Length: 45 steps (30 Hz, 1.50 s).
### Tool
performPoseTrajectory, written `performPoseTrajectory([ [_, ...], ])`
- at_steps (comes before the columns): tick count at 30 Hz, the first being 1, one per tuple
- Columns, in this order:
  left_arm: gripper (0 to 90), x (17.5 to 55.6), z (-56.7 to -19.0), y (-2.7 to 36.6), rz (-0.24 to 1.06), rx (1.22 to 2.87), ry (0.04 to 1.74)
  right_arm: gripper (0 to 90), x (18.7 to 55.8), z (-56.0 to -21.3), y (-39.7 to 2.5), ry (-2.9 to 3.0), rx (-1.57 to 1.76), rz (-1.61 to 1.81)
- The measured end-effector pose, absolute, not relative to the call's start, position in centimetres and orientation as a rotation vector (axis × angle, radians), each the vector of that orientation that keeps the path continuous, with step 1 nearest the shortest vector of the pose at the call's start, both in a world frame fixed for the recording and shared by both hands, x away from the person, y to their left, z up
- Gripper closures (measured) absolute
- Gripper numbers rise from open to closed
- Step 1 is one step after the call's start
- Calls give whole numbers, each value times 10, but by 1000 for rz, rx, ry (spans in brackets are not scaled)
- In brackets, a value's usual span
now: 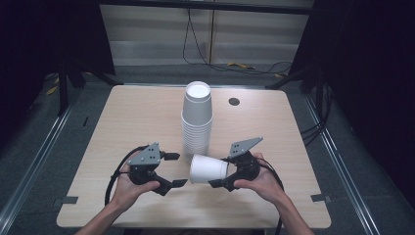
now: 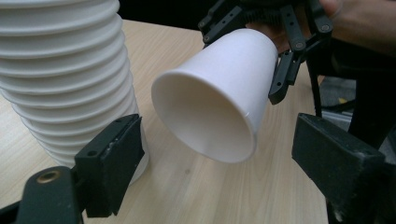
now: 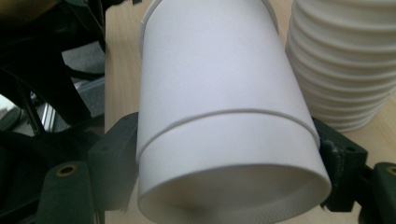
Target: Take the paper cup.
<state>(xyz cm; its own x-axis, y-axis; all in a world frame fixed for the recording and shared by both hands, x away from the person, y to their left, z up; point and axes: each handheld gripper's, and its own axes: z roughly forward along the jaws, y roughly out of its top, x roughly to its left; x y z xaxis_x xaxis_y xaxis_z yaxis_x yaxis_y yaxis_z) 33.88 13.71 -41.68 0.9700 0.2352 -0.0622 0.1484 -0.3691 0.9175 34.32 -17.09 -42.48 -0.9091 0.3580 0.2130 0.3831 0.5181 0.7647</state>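
Note:
A tall stack of white paper cups (image 1: 197,117) stands upright at the table's middle. My right gripper (image 1: 222,171) is shut on a single white paper cup (image 1: 208,169), held on its side by the base end, just in front of the stack. The cup's open mouth (image 2: 205,121) points at my left gripper (image 1: 177,169), which is open with nothing between its fingers, a short way off the rim. In the right gripper view the cup (image 3: 219,93) sits between both pads (image 3: 116,154), with the stack (image 3: 345,60) beside it. The stack (image 2: 65,70) stands close to my left gripper's near finger.
The light wooden table (image 1: 122,122) has a small dark round hole (image 1: 234,101) behind the stack on the right. Bare tabletop lies to both sides. Cables (image 1: 195,54) run over the floor beyond the far edge. Dark curtains flank the table.

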Motion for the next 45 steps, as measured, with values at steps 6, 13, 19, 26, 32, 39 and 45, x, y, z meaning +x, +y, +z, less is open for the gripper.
performPoseTrajectory([
  [6,162,339,-416,141,86,1889,297,222,342,-423,-175,-2642,-653,-1512],
  [13,159,339,-416,141,72,1865,293,222,343,-425,-178,-2556,-664,-1630],
  [19,158,339,-417,141,56,1844,297,221,343,-429,-178,-2464,-653,-1722],
  [26,156,340,-416,141,36,1819,304,221,340,-431,-173,-2422,-618,-1824],
  [32,155,340,-418,141,5,1795,314,222,337,-433,-168,-2420,-572,-1855],
  [39,154,340,-420,136,25,1798,336,222,336,-433,-165,-2413,-552,-1844],
  [45,29,341,-423,132,16,1795,334,223,334,-433,-163,-2413,-522,-1826],
])
